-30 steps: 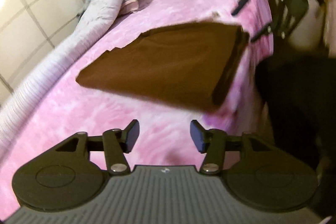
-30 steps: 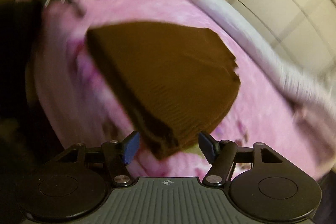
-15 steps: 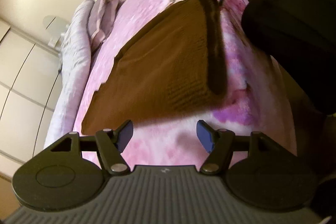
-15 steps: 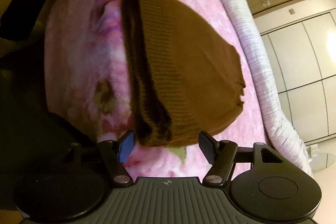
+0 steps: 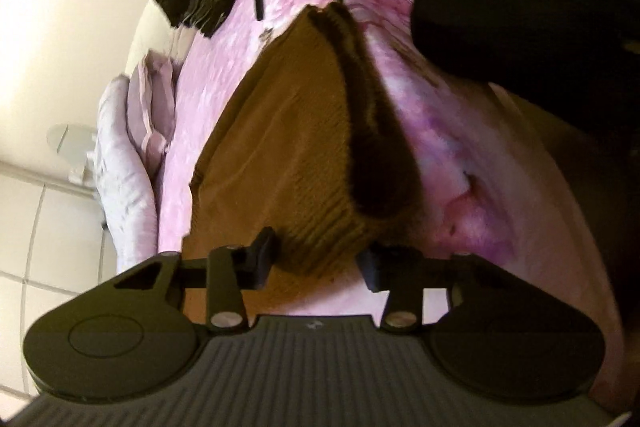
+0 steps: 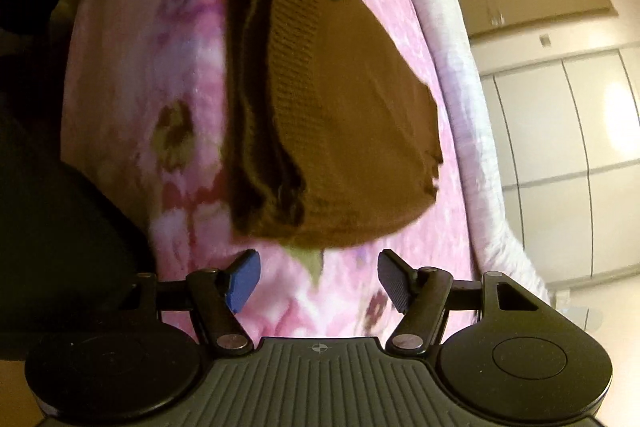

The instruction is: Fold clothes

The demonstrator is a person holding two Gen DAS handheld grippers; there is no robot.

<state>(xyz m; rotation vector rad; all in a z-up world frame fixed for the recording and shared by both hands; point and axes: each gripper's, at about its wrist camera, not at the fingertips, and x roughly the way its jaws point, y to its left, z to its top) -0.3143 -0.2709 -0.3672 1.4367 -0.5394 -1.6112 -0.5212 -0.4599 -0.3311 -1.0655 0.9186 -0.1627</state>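
Your brown knit garment lies on the bed, already doubled into a thick flat bundle, close to the bed's near edge where you stand. Both grippers face each other across it. Your left gripper has its fingers spread wide, with one short end of the bundle sitting between them or just in front; the view is too foreshortened to say whether they touch it. Your right gripper is also released, its blue-padded fingers apart and just short of the opposite end, holding nothing.

This fits either closing in on the two ends for one more fold or a lift, or having just let go of a finished bundle, so judge that yourself. If you do grasp, take every stacked layer at each end, pinch at the thick dark edge and the flat top together, and keep both grippers level so the layers do not slide apart. Close both at once and avoid catching the pink blanket beneath.

The bundle's long axis runs from one gripper to the other, roughly along the bed's near edge. Its thick stacked side faces that near edge; the thinner, ragged side points toward the pale quilt along the bed's far edge.
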